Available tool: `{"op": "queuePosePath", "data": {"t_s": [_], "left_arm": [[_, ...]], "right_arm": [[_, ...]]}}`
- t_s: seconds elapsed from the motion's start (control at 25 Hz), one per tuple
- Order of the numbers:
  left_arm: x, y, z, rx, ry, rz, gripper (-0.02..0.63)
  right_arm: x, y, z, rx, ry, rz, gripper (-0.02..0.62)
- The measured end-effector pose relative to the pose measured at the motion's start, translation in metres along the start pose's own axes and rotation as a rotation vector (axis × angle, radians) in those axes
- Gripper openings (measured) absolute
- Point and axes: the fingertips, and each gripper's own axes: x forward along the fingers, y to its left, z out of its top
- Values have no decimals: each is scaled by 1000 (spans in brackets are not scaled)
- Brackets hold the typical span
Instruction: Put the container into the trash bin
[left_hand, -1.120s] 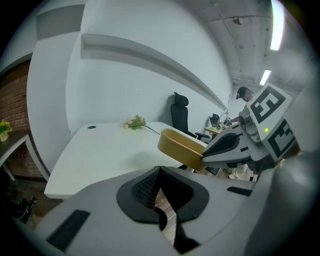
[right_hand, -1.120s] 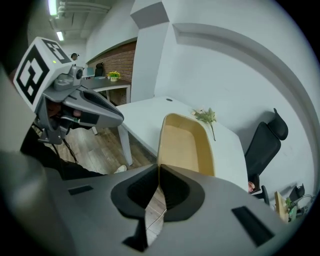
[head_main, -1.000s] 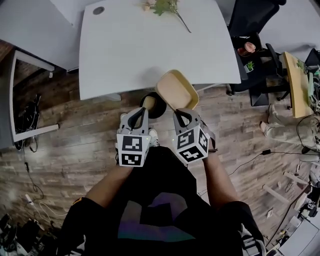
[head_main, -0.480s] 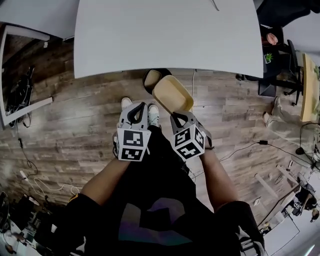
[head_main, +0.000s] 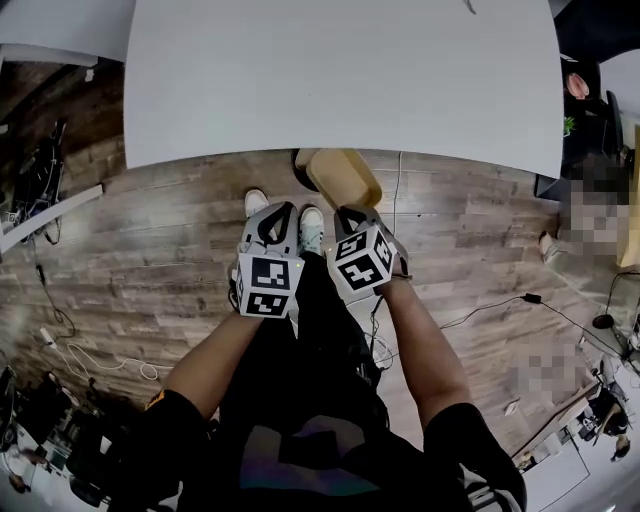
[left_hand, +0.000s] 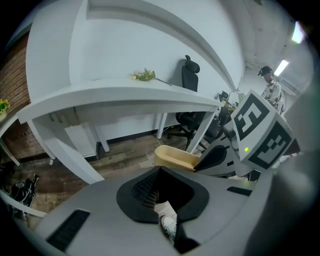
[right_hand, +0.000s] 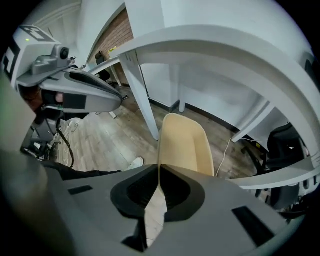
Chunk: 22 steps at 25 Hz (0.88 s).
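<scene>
A beige oblong container (head_main: 343, 178) hangs over the wooden floor at the near edge of the white table (head_main: 340, 70). My right gripper (head_main: 350, 215) is shut on its near rim; in the right gripper view the container (right_hand: 185, 145) stands on edge beyond the jaw tips (right_hand: 159, 167). A dark round trash bin (head_main: 300, 165) shows as a sliver to the left of the container, mostly hidden. My left gripper (head_main: 275, 222) hangs beside the right one, shut and empty. The left gripper view shows the container (left_hand: 175, 157) just past its jaws (left_hand: 160, 167).
The person's white shoes (head_main: 257, 202) stand on the floor below the grippers. A table leg (right_hand: 142, 107) rises left of the container. Cables (head_main: 480, 310) lie on the floor at right. An office chair (left_hand: 189, 80) and a flower stem (left_hand: 145, 75) are behind.
The person has stepped toward the table. The right gripper has carried the container with it, and the container now covers most of the bin. Both grippers stay side by side.
</scene>
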Motion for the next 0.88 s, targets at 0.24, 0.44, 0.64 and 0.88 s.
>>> {"op": "queuePosePath", "data": {"t_s": [0.24, 0.44, 0.64, 0.88], "left_arm": [[52, 24, -26, -28, 15, 13, 9], [75, 31, -48, -1, 43, 20, 9], [92, 29, -64, -10, 60, 28, 9], [97, 32, -79, -40, 67, 33, 9]], "right_arm": [[60, -13, -11, 52, -8, -6, 31], [100, -14, -29, 94, -2, 17, 32], [129, -16, -41, 119, 3, 27, 35], [161, -23, -37, 134, 17, 37, 35]]}}
